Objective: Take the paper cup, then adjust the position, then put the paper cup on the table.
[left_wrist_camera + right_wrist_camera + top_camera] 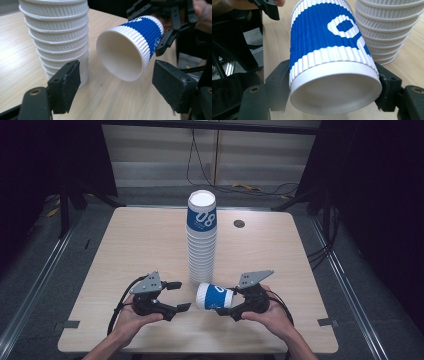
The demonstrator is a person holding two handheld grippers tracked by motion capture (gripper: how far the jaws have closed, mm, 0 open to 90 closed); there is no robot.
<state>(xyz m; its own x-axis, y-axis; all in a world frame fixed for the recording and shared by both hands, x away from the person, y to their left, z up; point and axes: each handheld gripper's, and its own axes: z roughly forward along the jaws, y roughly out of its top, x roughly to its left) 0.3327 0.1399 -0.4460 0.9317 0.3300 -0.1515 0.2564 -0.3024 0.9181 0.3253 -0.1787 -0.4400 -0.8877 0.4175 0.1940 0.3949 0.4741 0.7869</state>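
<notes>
**Right gripper clamps a blue cup on its side, left gripper waits wide open**

The right gripper (pixel 226 304) has a blue-and-white ribbed paper cup (pixel 214 296) pinched at its base end, jaws pressed in on either side of it, as the right gripper view makes plain: the cup (pixel 329 50) sits squarely between the two black jaws, its recessed bottom facing the camera. The cup lies tipped over, mouth pointing toward the person's left, just above the table (pixel 130 240) near its front edge.

Over on the other side, the left gripper (pixel 177 296) has its jaws spread well apart, nothing between them. From the left gripper view we look straight into the cup's (pixel 130 47) white open mouth, and it hangs ahead of the jaws, apart from both pads.

Right behind the cup stands the tall stack of cups (pixel 202 240), upright in the middle of the table, a blue-banded cup on top. The held cup's rim is just beside the foot of that stack; whether they touch I cannot tell. In the left gripper view the stack (pixel 55 37) rises at left, white ribbed rims nested one in another.

A small dark round disc (pixel 239 223) sits in the tabletop farther back, well apart from the action.
</notes>
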